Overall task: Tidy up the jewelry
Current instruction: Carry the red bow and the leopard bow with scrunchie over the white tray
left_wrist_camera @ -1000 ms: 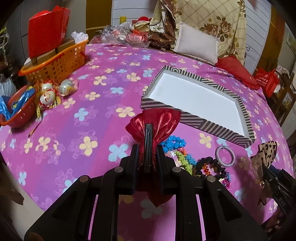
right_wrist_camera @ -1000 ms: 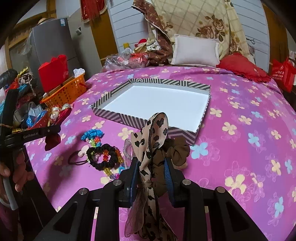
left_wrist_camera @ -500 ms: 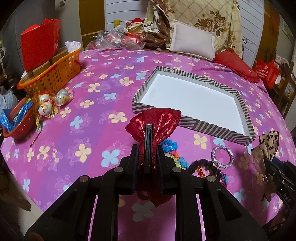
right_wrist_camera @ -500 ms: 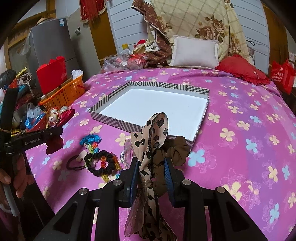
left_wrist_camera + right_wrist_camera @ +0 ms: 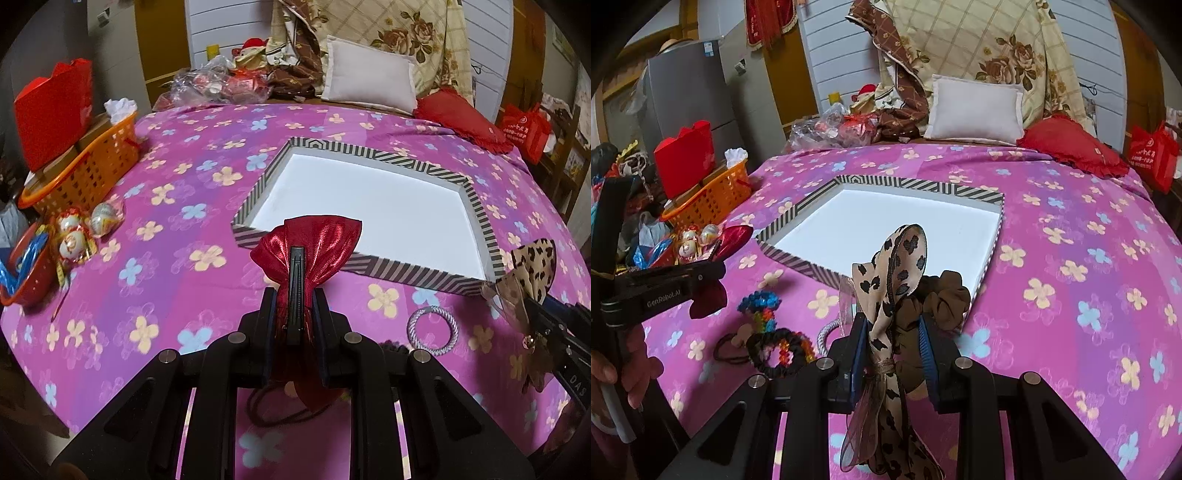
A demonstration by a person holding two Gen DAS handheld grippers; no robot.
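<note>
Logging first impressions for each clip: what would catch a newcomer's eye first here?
Likely the shiny red bow clamped in the left gripper, held up before the near edge of the striped tray, whose white inside is bare. Next, the leopard-print bow with a brown scrunchie in the right gripper, above the pink flowered cover.

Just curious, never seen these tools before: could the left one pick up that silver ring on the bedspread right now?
Probably not as it stands. The left gripper has its jaws shut on a red bow, so there is no free grip. The silver ring lies uncovered nearby; nothing else blocks it.
</note>
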